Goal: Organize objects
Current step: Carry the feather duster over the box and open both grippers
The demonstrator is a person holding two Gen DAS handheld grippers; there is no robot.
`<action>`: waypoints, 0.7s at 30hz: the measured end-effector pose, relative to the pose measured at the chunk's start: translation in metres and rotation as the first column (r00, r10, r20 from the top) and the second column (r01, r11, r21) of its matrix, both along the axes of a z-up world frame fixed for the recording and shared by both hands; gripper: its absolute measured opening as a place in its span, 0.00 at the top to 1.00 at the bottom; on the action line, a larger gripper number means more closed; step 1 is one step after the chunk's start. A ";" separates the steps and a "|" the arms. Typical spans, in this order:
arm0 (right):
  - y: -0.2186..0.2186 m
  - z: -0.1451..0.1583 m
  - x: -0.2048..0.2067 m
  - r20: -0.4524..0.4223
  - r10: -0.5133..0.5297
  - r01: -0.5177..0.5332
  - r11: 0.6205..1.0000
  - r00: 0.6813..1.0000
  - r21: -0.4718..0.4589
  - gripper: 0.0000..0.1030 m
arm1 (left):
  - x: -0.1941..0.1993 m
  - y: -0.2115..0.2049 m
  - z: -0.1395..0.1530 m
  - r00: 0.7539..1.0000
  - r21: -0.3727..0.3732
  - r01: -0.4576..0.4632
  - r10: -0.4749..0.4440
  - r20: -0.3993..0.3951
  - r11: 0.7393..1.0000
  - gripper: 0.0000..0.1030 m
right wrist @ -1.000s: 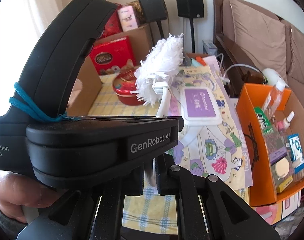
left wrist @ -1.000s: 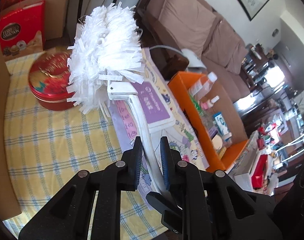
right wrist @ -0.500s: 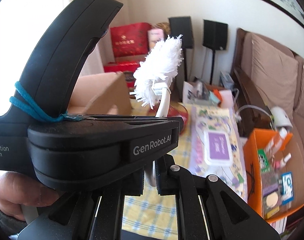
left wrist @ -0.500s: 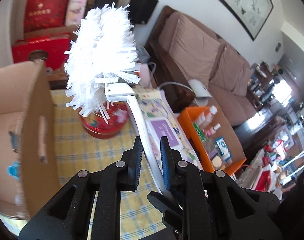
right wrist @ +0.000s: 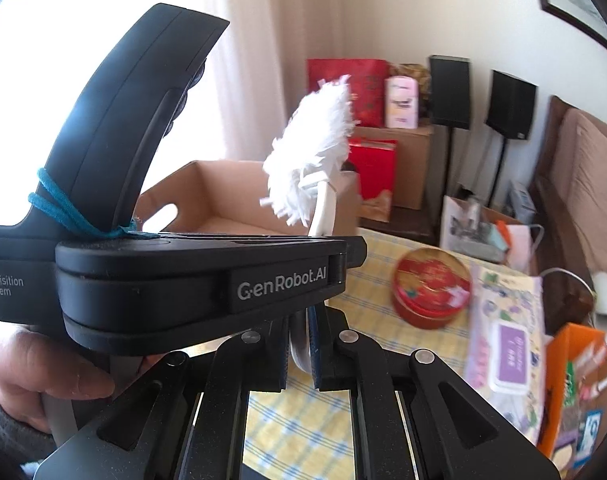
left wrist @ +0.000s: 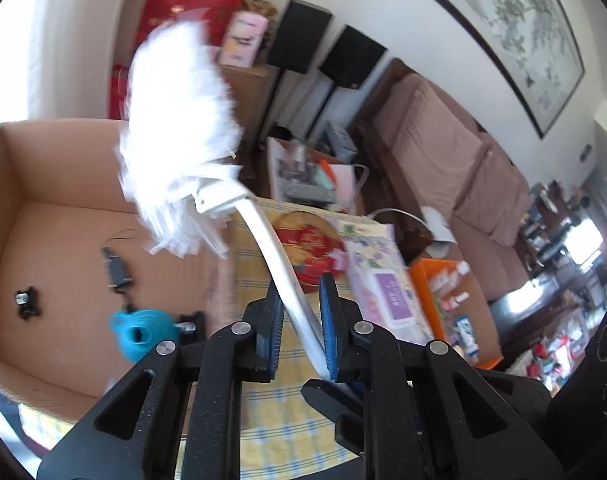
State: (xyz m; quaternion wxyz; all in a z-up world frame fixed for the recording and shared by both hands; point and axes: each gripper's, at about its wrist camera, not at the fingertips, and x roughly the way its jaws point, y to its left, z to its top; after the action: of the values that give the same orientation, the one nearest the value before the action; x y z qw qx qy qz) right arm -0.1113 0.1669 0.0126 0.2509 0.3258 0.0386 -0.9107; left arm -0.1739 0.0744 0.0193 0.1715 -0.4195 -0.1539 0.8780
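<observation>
White and fluffy, the duster has swung away from above the red tin since a second ago and now hangs with its head over the open cardboard box, which the left wrist view did not show then. Its curved white handle runs down into the left gripper, whose jaws pinch it; the right gripper has its jaws pressed on the same handle lower down (the left gripper's body blocks much of that view). Inside the box lie a teal ball-like object, a dark cable plug and two small black parts. On the yellow checked surface the tin stands beside a pack of wipes, and an orange box past it holds small bottles and packets.
</observation>
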 end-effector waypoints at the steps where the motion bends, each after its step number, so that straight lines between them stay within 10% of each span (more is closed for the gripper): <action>1: -0.005 -0.001 0.000 0.001 0.015 -0.015 1.000 1.000 -0.005 0.94 | 0.002 -0.011 -0.002 1.000 0.009 -0.014 0.014 0.000 1.000 0.85; 21: -0.074 -0.028 -0.025 0.080 0.244 -0.245 0.970 0.966 -0.005 0.94 | 0.014 -0.102 -0.039 0.978 0.085 -0.207 0.204 0.042 0.975 0.84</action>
State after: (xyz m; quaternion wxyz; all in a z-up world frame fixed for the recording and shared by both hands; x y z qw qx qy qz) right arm -0.1361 0.0925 -0.0157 0.3619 0.3555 0.0704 -0.8589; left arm -0.1604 -0.0274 -0.0194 0.0956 -0.4079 -0.2384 0.8762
